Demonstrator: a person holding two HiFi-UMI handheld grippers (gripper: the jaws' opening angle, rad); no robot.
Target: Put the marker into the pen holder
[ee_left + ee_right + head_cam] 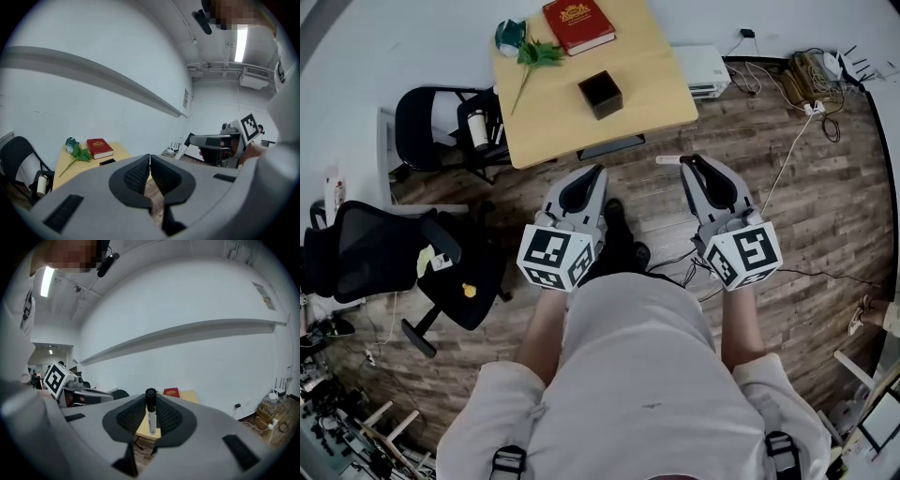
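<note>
On plank flooring (811, 211), wooden table (658, 79) bears pen holder (600, 94).

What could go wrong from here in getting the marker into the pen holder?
1. The right gripper pinches the marker on only a short stretch of its body. It could pivot or slip on the way to the table.
2. The pen holder is small and stands alone. A misaimed marker may hit its rim and tip it.
3. Cables run across the floor beside the person, a trip risk.
</note>
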